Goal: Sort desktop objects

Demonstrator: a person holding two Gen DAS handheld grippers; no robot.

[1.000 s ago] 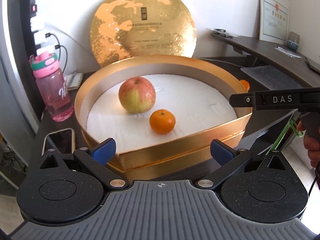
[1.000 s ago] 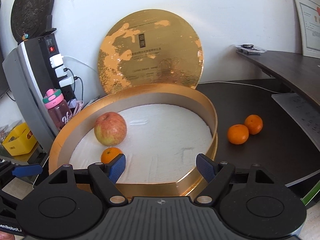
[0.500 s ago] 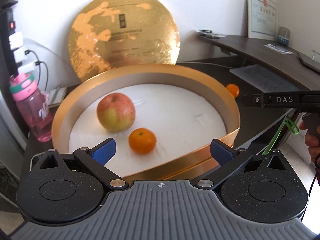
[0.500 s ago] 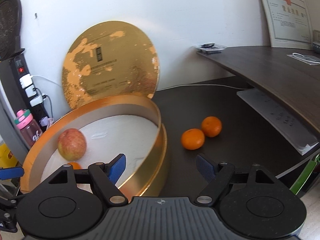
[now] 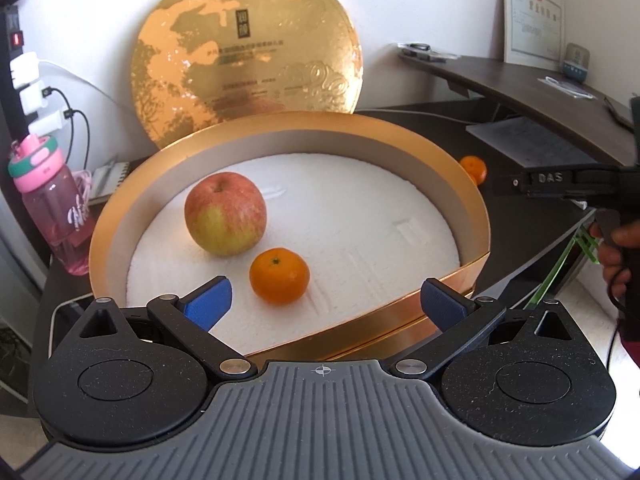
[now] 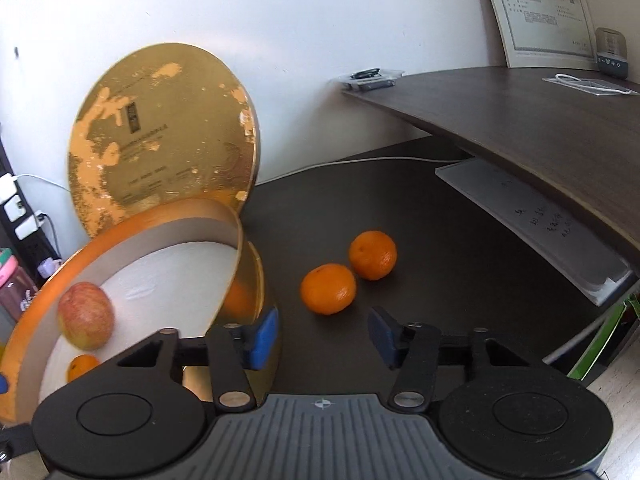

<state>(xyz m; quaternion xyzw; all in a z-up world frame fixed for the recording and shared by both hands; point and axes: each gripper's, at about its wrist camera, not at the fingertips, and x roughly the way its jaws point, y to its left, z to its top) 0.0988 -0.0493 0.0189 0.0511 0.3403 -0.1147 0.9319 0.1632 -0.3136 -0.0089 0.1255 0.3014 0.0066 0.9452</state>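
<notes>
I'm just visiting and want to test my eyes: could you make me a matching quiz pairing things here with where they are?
Things:
1. red-yellow apple
2. two loose orange mandarins
3. round gold lid
4. pink plastic bottle

Places:
A. leaning on the white wall
B. left of the box
C. inside the round gold box
D. on the dark desk, right of the box

Pairs: 1-C, 2-D, 3-A, 4-B

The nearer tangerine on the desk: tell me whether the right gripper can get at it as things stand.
Probably yes. The right gripper is open, and the nearer tangerine lies just ahead of its fingertips on bare desk, with nothing between; the gold box stands off to the left.
</notes>
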